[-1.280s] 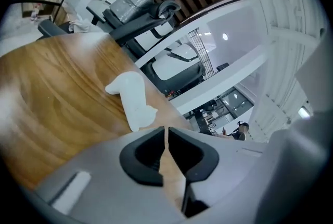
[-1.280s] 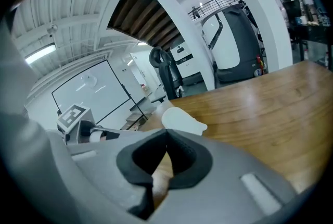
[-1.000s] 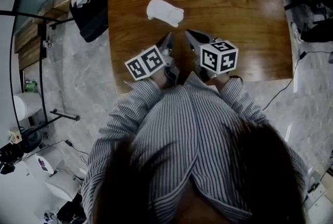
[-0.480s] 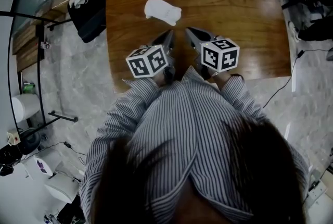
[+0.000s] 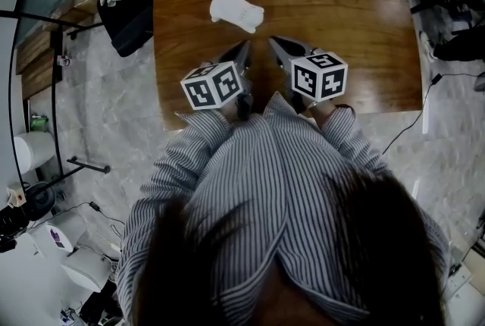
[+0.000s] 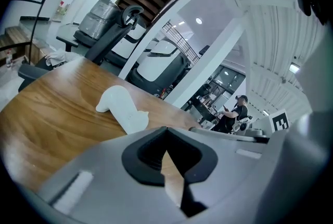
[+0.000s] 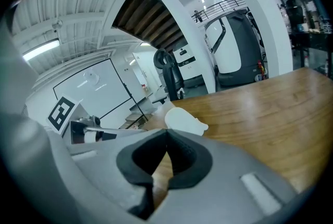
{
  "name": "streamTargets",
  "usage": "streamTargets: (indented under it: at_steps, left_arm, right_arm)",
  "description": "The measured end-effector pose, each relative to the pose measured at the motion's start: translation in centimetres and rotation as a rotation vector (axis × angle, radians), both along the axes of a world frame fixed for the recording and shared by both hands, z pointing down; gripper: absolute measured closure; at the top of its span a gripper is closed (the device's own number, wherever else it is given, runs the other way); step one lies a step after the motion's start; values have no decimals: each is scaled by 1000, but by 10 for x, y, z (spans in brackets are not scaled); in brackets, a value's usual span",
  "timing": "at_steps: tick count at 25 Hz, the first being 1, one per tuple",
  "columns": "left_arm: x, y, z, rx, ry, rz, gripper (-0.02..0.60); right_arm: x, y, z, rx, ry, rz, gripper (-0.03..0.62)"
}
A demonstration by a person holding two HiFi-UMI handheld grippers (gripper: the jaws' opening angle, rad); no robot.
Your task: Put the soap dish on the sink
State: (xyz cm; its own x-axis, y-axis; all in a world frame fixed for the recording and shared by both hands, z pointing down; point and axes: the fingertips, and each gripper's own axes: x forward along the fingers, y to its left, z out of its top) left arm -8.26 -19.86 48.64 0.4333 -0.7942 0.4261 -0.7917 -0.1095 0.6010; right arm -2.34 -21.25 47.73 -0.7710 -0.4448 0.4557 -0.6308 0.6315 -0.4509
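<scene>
Head view, looking steeply down on a brown wooden worktop (image 5: 356, 21) with rounded far corners. The white soap dish (image 5: 236, 11) lies on the bare wood towards the far left part of the worktop, free of both tools and a short way ahead of their tips. The left tool (image 5: 244, 48) and the right tool (image 5: 273, 41) are held side by side over the near edge, their tips angled towards each other and pointing at the soap dish; each carries a cube with square markers, the left cube (image 5: 212, 86) and the right cube (image 5: 319, 76). The person's striped shirt (image 5: 280, 188) fills the lower half of the view. Left gripper view: the left tool (image 6: 167, 134) has its jaws closed tip to tip with nothing between them; the soap dish (image 6: 122, 109) lies beyond on the worktop (image 6: 47, 113), slightly left of the jaw line. Right gripper view: the right tool (image 7: 166, 137) is likewise closed and empty; the soap dish (image 7: 184, 120) lies just beyond its tips on the worktop (image 7: 270, 108).
</scene>
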Motion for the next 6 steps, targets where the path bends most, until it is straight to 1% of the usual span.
streamTargets:
  at_steps: [6]
  left_arm:
    - [2,0,-4,13,5,1,583]
  right_arm:
    - [5,0,0,-6,-2,8,593]
